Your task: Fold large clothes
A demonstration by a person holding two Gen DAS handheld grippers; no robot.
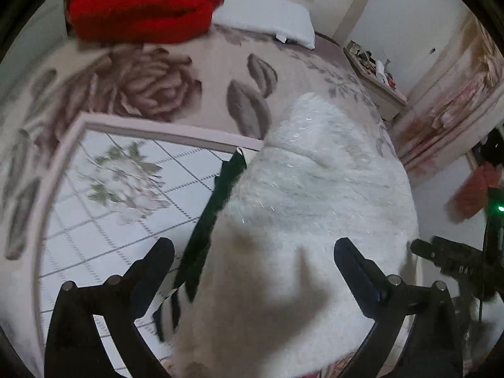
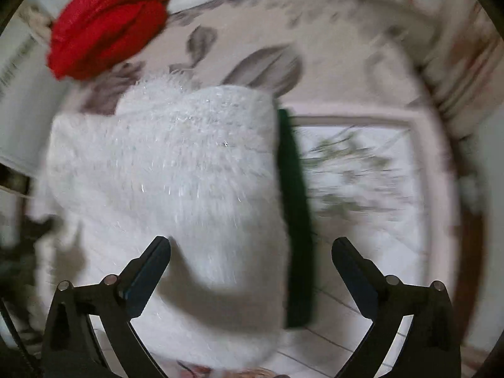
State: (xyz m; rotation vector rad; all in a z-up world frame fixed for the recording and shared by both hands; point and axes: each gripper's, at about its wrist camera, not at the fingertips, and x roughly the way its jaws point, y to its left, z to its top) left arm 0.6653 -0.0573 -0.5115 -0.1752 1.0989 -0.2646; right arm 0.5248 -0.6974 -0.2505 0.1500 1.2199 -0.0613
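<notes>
White fluffy sweater (image 1: 315, 189) lies folded on the floral bedspread (image 1: 204, 72), partly over a quilted mat (image 1: 126, 204); a dark green garment (image 1: 204, 236) shows along its edge. The left gripper (image 1: 253, 252) and the right gripper (image 2: 250, 252) both stand spread wide above the sweater, pinching nothing. A red blanket (image 1: 145, 3) sits near the pillow (image 1: 264, 15).
</notes>
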